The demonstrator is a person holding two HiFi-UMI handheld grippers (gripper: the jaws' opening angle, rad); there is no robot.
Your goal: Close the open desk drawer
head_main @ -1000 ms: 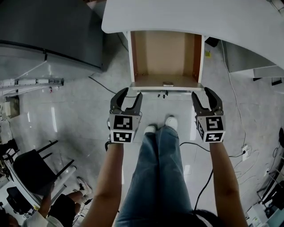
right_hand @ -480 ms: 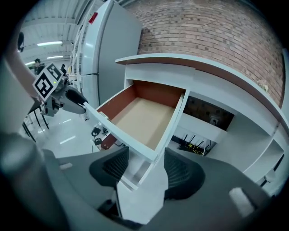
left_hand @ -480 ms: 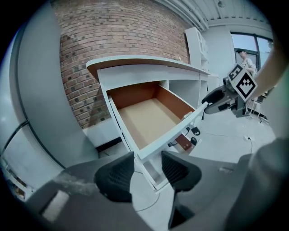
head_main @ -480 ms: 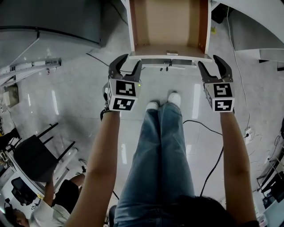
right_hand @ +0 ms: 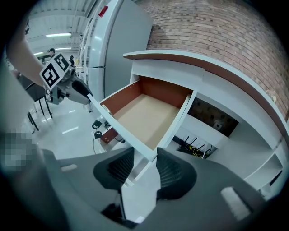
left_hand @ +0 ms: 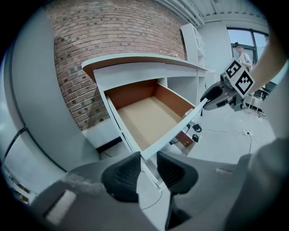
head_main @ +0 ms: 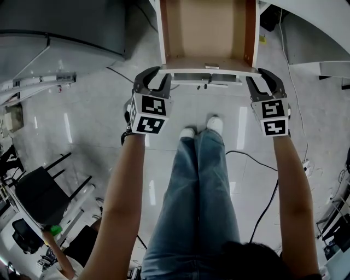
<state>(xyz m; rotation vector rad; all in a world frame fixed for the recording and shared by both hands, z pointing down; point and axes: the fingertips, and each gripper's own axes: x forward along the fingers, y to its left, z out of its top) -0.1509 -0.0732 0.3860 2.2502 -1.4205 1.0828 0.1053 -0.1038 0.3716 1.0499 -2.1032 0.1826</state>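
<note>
The drawer (head_main: 208, 33) is light, matt wood inside, with red-brown wood sides and a smooth white front. The desk top (head_main: 317, 13) is smooth and white. The floor (head_main: 82, 126) is shiny grey tile. The far wall (left_hand: 104, 40) is rough brick. The person's jeans (head_main: 199, 186) are blue cloth. The left gripper (left_hand: 148, 159) has black ribbed pads (left_hand: 122, 178).

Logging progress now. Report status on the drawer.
Left claw and right claw just closed further, gripping front corners of white-fronted wooden desk drawer. Drawer open. Nothing seen in the way.
</note>
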